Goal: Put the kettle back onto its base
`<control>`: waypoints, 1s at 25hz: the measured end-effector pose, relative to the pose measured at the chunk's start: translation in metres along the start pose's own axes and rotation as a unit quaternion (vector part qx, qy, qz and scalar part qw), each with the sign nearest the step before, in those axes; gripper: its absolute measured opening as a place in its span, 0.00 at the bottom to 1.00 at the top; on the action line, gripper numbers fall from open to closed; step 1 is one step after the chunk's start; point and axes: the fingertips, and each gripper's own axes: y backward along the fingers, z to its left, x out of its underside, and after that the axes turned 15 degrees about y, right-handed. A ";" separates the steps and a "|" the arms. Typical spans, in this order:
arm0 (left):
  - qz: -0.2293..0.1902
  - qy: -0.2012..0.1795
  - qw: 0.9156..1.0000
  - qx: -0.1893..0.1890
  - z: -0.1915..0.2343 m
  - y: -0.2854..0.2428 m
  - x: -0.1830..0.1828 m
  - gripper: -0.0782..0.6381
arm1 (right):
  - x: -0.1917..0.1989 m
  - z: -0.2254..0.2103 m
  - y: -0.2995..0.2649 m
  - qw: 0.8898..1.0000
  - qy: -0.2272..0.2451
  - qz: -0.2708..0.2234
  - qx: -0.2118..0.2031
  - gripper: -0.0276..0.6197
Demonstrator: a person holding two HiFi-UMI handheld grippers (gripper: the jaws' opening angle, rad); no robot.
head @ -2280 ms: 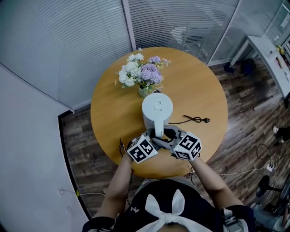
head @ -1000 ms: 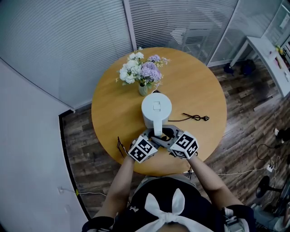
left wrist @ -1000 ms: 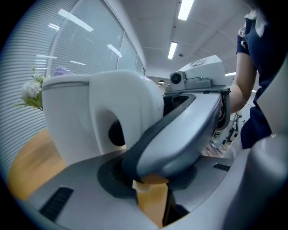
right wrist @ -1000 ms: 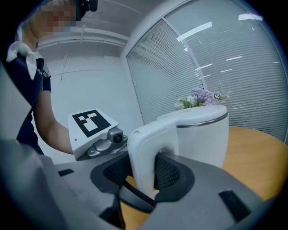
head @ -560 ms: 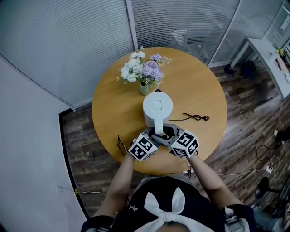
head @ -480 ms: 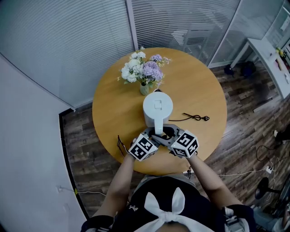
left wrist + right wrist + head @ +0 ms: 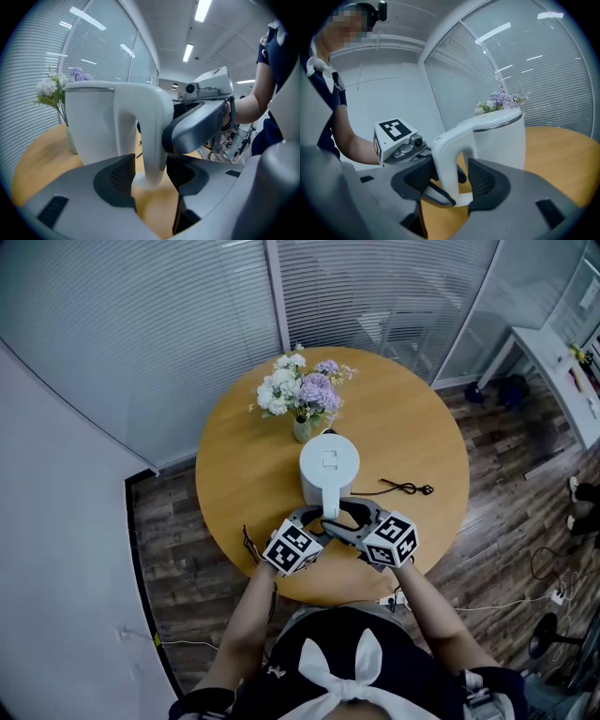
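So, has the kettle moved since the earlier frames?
No. In the head view the kettle sits at the same spot beside the flower vase and the black cord.

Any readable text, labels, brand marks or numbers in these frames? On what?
None readable.
Marker cubes: black-and-white square patterns only, no letters or digits.
Kettle: plain white, no brand or label visible.
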 end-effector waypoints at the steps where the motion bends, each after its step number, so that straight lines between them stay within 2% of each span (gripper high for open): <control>1: -0.002 -0.001 1.000 -0.003 0.000 0.004 -0.001 0.40 | -0.001 -0.001 0.004 1.000 -0.001 -0.003 0.005 0.40; 6: -0.011 -0.001 1.000 -0.024 0.003 0.031 -0.004 0.40 | -0.013 -0.002 0.021 0.999 -0.003 -0.022 0.029 0.40; 10: -0.037 -0.004 0.999 -0.035 0.001 0.054 -0.020 0.40 | -0.028 -0.001 0.032 0.997 -0.001 -0.041 0.058 0.38; 15: -0.104 -0.001 0.993 -0.054 -0.009 0.083 -0.052 0.40 | -0.051 0.004 0.044 0.993 0.020 -0.054 0.104 0.19; 18: -0.151 -0.001 0.986 -0.077 -0.015 0.096 -0.073 0.34 | -0.064 0.010 0.046 0.991 0.033 -0.057 0.114 0.12; 20: -0.174 -0.009 0.980 -0.094 -0.021 0.104 -0.083 0.25 | -0.074 0.016 0.049 0.990 0.037 -0.068 0.117 0.11; 25: -0.204 -0.014 0.971 -0.123 -0.029 0.125 -0.101 0.17 | -0.098 0.025 0.057 0.985 0.048 -0.086 0.140 0.08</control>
